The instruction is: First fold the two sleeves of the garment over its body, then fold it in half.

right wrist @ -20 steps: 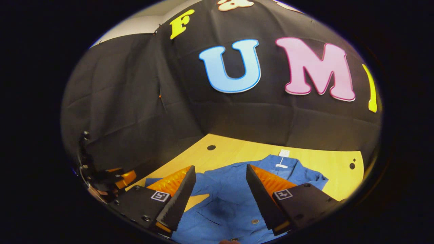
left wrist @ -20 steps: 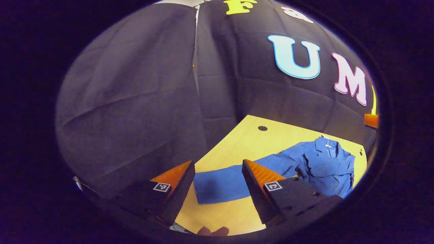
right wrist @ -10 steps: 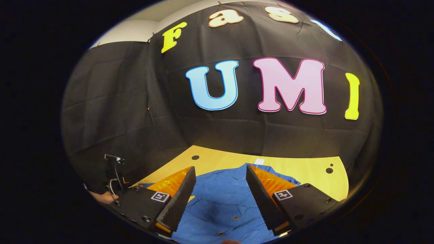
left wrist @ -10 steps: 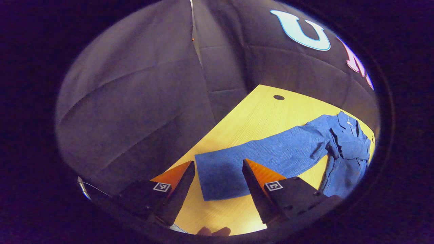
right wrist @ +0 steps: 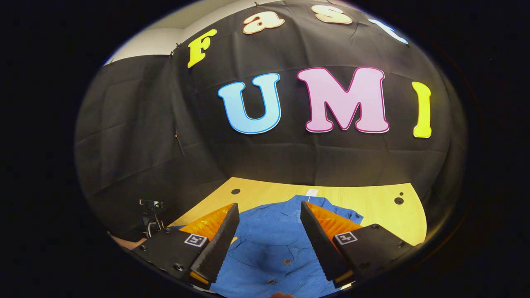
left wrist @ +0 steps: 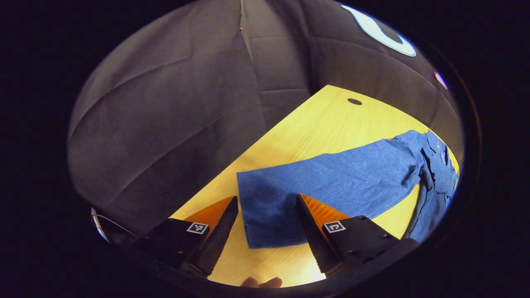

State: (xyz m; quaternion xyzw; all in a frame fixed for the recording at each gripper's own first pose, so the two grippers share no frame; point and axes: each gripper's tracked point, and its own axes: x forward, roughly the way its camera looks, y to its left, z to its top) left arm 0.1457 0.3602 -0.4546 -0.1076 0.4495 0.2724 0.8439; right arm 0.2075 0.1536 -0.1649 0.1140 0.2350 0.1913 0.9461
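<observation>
— Wooden table point(left wrist: 314, 124) carries the blue shirt point(right wrist: 269, 236), one sleeve point(left wrist: 331, 182) stretched flat. Which step?
— First sleeve fold. Left gripper point(left wrist: 265, 231) gapes empty above the cuff; right gripper point(right wrist: 269, 244) wide, empty, over the body. Next: pinch that cuff.

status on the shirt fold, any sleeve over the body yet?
Done: nothing folded. The sleeve lies stretched out flat on the table, away from the shirt body.
In hand: the left gripper is open with the cuff end between its fingers; the right gripper is open above the body.
Left: both sleeve folds, then the half fold.
</observation>
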